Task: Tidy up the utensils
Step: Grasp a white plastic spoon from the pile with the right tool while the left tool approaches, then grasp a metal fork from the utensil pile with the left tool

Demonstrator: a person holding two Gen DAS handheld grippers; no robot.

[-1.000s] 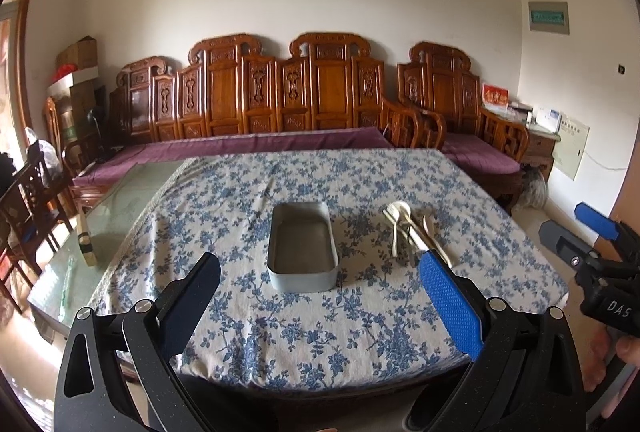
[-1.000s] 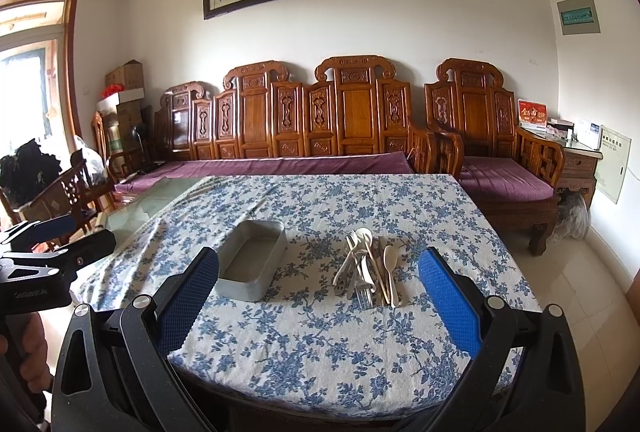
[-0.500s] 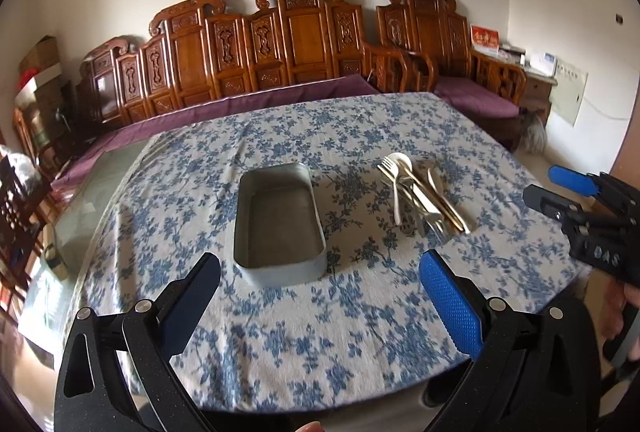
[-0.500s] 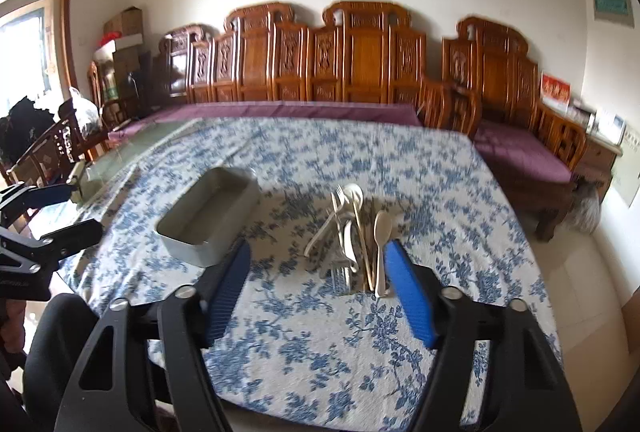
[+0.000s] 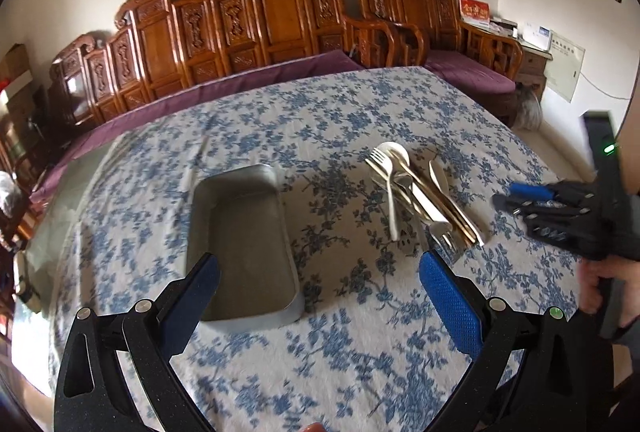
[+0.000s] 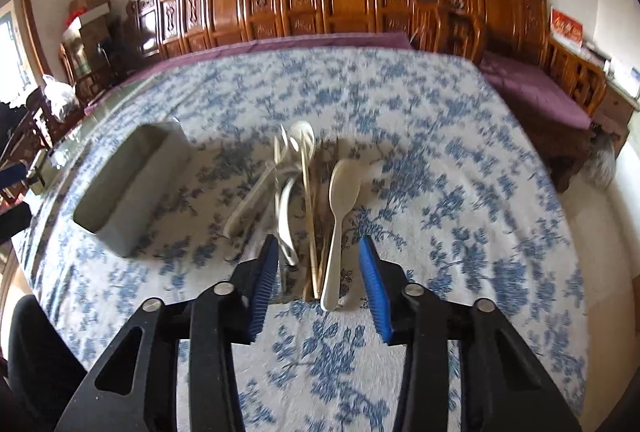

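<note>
My right gripper (image 6: 318, 286) hangs over the near end of the pile of utensils (image 6: 308, 200). Its jaws are closing, but the blue pads do not touch anything; the handles lie under the gap between them. The pile has a white spoon (image 6: 340, 208), forks and thin sticks. It lies on the blue flower cloth of the tabletop (image 5: 360, 104). My left gripper (image 5: 318, 284) is wide open and holds nothing. It is above the near end of the gray tray (image 5: 244, 232), which sits left of the utensils.
</note>
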